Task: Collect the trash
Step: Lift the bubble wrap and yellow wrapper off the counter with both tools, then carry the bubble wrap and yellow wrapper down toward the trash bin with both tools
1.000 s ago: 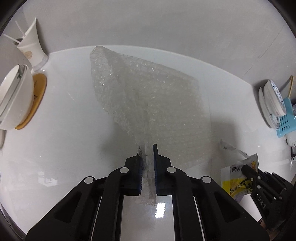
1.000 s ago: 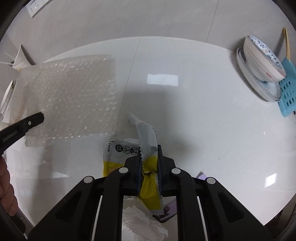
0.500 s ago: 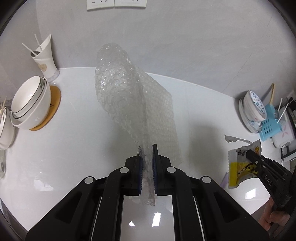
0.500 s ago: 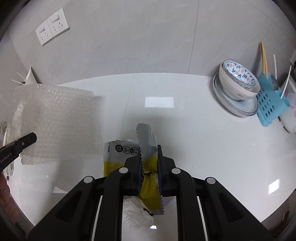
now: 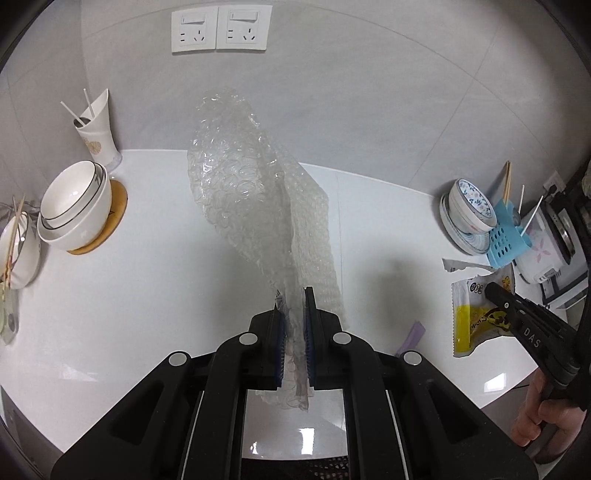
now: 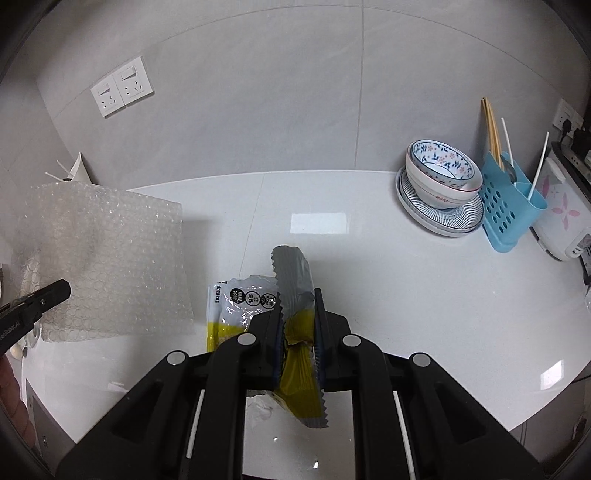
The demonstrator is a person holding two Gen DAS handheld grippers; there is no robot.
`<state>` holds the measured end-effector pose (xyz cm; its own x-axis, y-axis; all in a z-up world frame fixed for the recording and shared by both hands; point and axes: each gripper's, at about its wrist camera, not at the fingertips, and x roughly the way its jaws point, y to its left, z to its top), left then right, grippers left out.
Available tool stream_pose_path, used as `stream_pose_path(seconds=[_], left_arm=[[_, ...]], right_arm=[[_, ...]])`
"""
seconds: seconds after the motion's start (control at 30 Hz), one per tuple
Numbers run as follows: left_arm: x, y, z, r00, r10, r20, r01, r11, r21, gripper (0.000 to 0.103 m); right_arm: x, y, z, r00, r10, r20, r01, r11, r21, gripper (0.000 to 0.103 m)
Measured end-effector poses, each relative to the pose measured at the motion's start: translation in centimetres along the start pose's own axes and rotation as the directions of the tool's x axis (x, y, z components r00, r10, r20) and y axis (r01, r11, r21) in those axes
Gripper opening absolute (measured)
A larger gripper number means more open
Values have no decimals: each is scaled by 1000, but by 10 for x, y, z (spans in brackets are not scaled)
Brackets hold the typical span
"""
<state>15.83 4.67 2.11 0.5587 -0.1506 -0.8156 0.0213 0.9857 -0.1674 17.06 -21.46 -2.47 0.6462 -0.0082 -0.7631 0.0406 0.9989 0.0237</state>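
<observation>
My left gripper (image 5: 293, 295) is shut on a sheet of clear bubble wrap (image 5: 243, 199) and holds it in the air above the white counter (image 5: 147, 295); the sheet curls upward. My right gripper (image 6: 297, 299) is shut on a yellow and silver snack wrapper (image 6: 295, 354), lifted off the counter. The bubble wrap also shows at the left of the right wrist view (image 6: 107, 266). The wrapper also shows at the right of the left wrist view (image 5: 476, 317). A purple scrap (image 5: 412, 332) lies on the counter below it.
Stacked white bowls (image 5: 74, 210) on a wooden coaster and a white cup (image 5: 96, 140) stand at the left. A patterned bowl on plates (image 6: 439, 188), a blue utensil holder (image 6: 509, 206) and a white appliance (image 6: 565, 218) stand at the right. Wall sockets (image 5: 219, 29) are behind.
Both grippers have risen from the counter, carrying the bubble wrap and the snack wrapper up with them. The bubble wrap now hangs and curls in the air.
</observation>
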Motion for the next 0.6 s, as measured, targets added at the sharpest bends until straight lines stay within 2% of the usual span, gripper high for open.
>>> stream_pose_path(seconds=[0.6], left_arm=[[-59, -15, -70, 999, -12, 33, 13, 999, -35, 7]], right_arm=[[-52, -21, -59, 999, 30, 17, -30, 999, -14, 12]])
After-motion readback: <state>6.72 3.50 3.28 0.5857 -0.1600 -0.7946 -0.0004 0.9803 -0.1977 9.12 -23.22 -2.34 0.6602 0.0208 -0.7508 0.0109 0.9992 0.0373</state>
